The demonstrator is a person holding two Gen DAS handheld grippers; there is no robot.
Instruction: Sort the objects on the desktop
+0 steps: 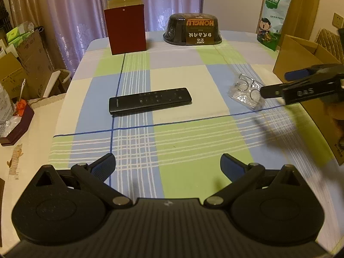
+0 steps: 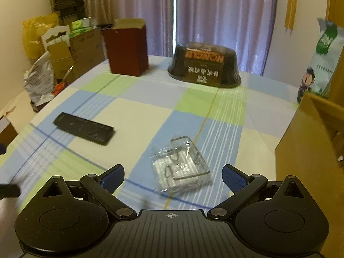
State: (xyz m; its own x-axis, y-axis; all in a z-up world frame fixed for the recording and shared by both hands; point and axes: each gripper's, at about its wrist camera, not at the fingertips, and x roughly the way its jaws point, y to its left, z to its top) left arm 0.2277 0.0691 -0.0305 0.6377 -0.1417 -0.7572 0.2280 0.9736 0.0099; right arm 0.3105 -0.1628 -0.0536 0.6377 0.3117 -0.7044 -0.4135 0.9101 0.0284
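Note:
A black remote control lies flat in the middle of the checked tablecloth, well ahead of my left gripper, which is open and holds nothing. A clear plastic packet of metal hooks lies on the cloth just ahead of my right gripper, between the lines of its open fingers and untouched. In the left wrist view the right gripper reaches in from the right, hovering by the packet. The remote lies to the right gripper's left.
An open cardboard box stands at the table's right edge. At the back are a dark red box, a wrapped black bowl pack and a green snack bag. Cartons and clutter crowd the left side beyond the table.

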